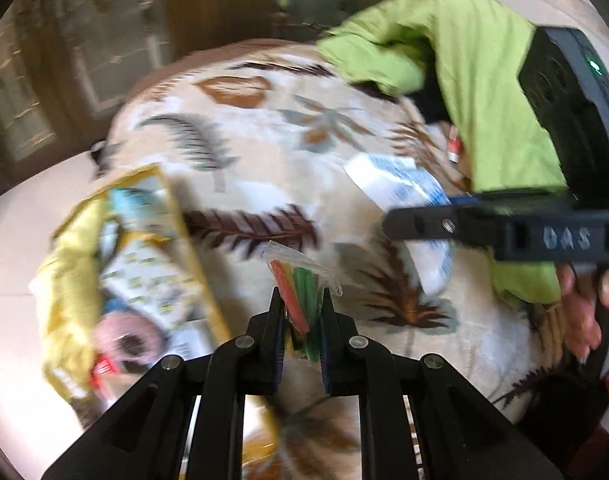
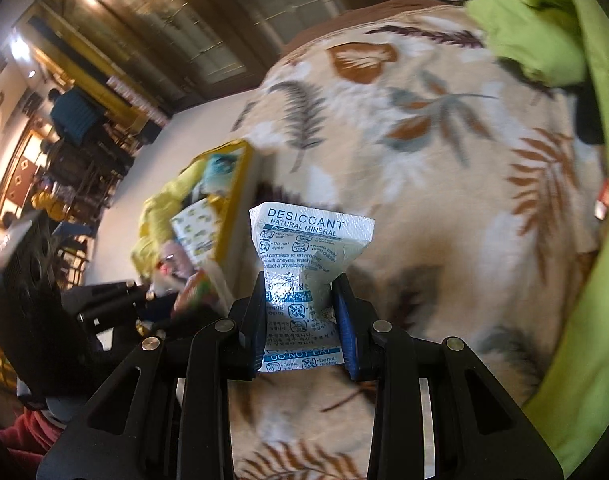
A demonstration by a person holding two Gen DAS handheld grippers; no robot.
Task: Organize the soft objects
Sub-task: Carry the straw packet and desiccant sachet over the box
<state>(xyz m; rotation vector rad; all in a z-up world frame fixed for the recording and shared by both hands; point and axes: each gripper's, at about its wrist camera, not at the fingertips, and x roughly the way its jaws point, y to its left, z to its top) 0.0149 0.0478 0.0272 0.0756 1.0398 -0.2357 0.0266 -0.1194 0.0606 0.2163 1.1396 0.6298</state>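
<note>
— While both wrist views are smeared, what has the left gripper (image 1: 302,304) got?
— Its jaws are nearly closed on a small clear packet of coloured sticks (image 1: 298,300), red and green, pinched between the pads above the leaf-print blanket (image 1: 264,140).
— And the right gripper (image 2: 300,300)?
— Clamped on a white desiccant sachet (image 2: 304,252); the pads squeeze its middle, so the printed top fans out above the fingertips.
— Where is the container?
— A yellow box (image 1: 116,272) lies on the blanket to the left of the left gripper, holding patterned and pink soft items. In the right view the yellow box (image 2: 232,200) sits just left of the sachet.
— Anything else?
— A lime-green cloth (image 1: 484,80) is heaped at the blanket's right edge.
</note>
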